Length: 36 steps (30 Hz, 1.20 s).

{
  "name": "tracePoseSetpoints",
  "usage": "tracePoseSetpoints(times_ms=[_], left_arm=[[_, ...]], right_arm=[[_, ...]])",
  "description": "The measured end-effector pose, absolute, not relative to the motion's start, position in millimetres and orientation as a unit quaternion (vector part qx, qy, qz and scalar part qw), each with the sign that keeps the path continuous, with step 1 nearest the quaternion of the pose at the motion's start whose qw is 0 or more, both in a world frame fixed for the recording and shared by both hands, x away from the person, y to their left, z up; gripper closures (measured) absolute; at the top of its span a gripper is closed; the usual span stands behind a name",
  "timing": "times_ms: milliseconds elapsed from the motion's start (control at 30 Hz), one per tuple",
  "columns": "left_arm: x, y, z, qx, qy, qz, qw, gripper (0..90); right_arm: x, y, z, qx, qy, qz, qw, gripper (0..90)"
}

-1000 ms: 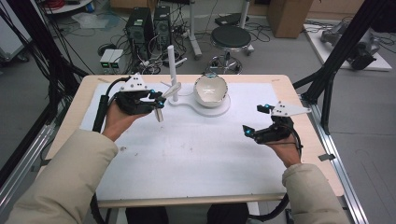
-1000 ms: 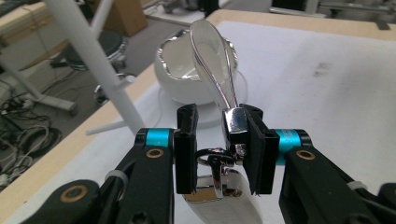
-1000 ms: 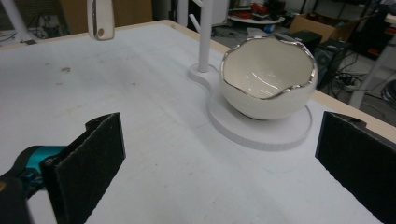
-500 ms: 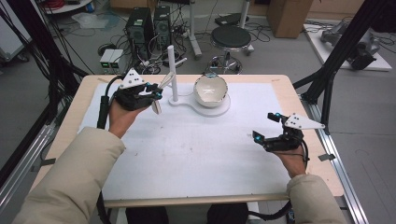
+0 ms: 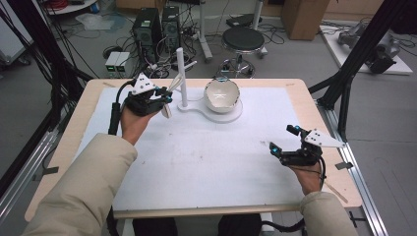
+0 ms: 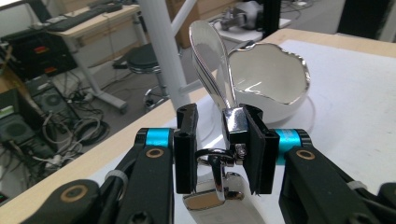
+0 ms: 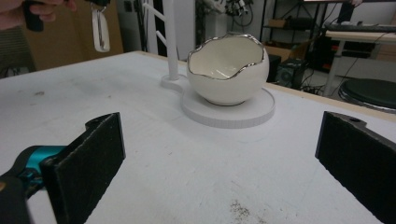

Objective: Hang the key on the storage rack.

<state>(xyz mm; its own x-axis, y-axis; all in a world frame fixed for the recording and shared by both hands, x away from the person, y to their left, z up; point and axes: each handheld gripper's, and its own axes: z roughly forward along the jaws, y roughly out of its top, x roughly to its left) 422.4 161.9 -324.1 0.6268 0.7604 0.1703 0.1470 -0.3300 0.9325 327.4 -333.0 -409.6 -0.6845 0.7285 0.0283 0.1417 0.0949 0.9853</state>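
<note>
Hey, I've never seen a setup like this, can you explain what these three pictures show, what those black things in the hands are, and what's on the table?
A person sits at a table and holds a hand tool in each hand: a black gripper with two jaws, squeezed to pinch things. One picture is taken from above, looking down on the table. The other two come from small cameras mounted on the grippers, each looking out along its own jaws.

On the table stands a white stand with a post and a round base, and on that base sits a white bowl with a silvery, wavy rim.

The left gripper is shut on a shiny metal keychain, lifted near the post; a clip and a silvery tag hang from it. The right gripper is open and holds nothing, low over the table's right side.
</note>
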Motion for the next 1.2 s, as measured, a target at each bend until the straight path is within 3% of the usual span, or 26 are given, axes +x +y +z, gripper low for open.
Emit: tracePoseSetpoints(times_ms=[1200], left_arm=[[442.9, 149.0, -357.4, 0.760, 0.316, 0.328, 0.464, 68.4]], right_arm=[[319.4, -333.8, -440.5, 0.329, 0.666, 0.613, 0.269, 0.5]])
